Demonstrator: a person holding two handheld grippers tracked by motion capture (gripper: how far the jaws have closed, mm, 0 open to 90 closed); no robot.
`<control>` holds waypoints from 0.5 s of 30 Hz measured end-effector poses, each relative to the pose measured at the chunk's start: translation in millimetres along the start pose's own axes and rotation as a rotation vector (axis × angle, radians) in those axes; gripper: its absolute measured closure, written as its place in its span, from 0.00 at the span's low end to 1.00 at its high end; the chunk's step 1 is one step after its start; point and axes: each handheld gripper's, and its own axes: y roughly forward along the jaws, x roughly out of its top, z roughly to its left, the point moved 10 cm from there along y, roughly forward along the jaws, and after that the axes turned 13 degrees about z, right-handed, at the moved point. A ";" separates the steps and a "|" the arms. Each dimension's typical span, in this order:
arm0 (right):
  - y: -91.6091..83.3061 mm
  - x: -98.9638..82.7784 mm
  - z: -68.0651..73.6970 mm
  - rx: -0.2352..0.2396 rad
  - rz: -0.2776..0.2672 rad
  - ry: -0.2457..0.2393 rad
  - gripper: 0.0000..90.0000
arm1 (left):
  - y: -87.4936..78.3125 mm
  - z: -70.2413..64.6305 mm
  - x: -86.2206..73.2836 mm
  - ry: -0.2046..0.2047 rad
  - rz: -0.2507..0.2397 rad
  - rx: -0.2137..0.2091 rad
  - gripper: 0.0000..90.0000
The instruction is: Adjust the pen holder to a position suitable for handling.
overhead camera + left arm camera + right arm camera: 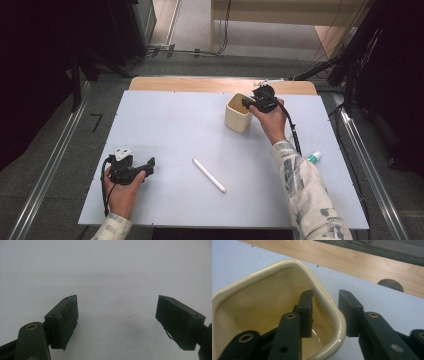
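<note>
A cream ceramic cup [237, 114] with a squarish rim stands upright at the back of the white board [170, 125]. My right gripper [248, 103] reaches over the cup's right rim. In the right gripper view the cup [262, 297] is empty, and my right gripper [325, 305] straddles its wall, one jaw inside and one outside. A narrow gap still shows beside the inner pad. My left gripper [151, 162] rests at the front left, held by a hand. Its jaws [117, 315] stand wide open over bare white board.
A white stick [209, 175] lies diagonally on the board's front middle. A small white and green tube [314, 157] sits at the right edge. A wooden strip [200, 84] runs behind the board, with a round hole [390, 285] in it.
</note>
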 end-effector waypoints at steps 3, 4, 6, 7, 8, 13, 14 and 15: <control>0.0 0.2 0.7 0.002 0.000 -0.013 0.72 | 0.4 -0.2 0.0 -0.001 0.000 -0.002 0.21; 0.0 0.2 0.6 0.007 -0.001 -0.012 0.72 | 0.4 -0.2 0.0 0.000 0.000 -0.002 0.21; -0.1 0.2 0.5 0.012 0.000 -0.015 0.73 | 0.3 -0.2 0.0 -0.001 0.000 -0.003 0.21; -0.2 0.3 0.6 0.007 0.001 -0.020 0.73 | 0.3 0.0 -0.1 -0.001 0.002 -0.002 0.21; -0.4 0.3 0.6 0.003 0.003 -0.024 0.73 | 0.3 0.0 -0.1 -0.001 0.002 -0.002 0.21; -3.1 -0.7 -1.1 0.009 0.009 -0.025 0.77 | 0.7 -0.4 0.1 -0.001 0.001 -0.003 0.21; -4.2 -1.2 -2.0 0.010 0.011 -0.025 0.78 | 0.8 -0.4 0.0 0.001 0.002 -0.004 0.21; -5.3 -1.6 -2.6 0.018 0.014 -0.021 0.80 | 1.0 -0.4 -0.2 0.001 0.005 -0.003 0.21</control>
